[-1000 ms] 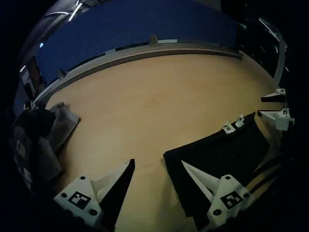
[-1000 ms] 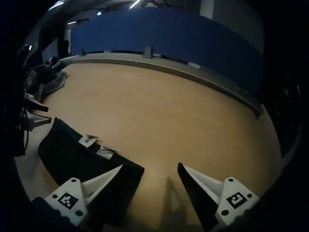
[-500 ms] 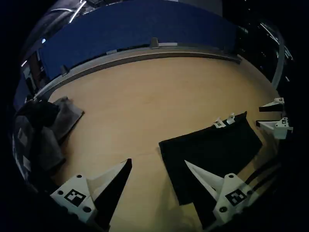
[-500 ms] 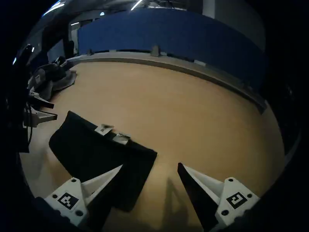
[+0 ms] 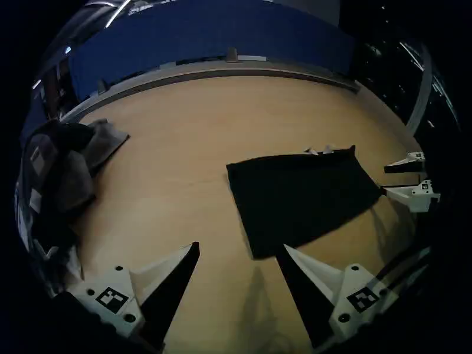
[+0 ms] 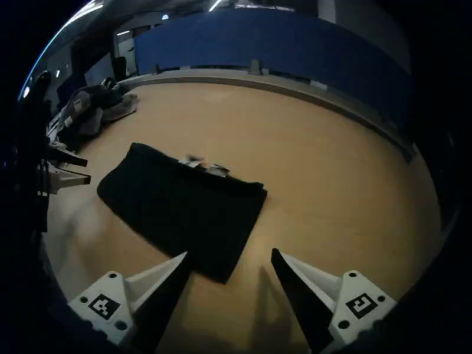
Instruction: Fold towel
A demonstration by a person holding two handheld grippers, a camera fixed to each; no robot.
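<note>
Towel (image 5: pixel 298 192) is in neither grip. Left gripper (image 5: pixel 238 248) fingers are spread wide and empty, with the towel's near corner just ahead of the tips. Right gripper (image 6: pixel 229 252) fingers are likewise apart and empty at its near edge. The towel is black, folded to a flat rectangle, and lies on the wooden worktop (image 5: pixel 171 147) between the two grippers. Small white tags (image 6: pixel 203 164) sit at its far edge. A heap of grey cloths (image 5: pixel 71 159) lies well apart, left in the left gripper view. A blue partition (image 5: pixel 206 35) stands behind the worktop.
</note>
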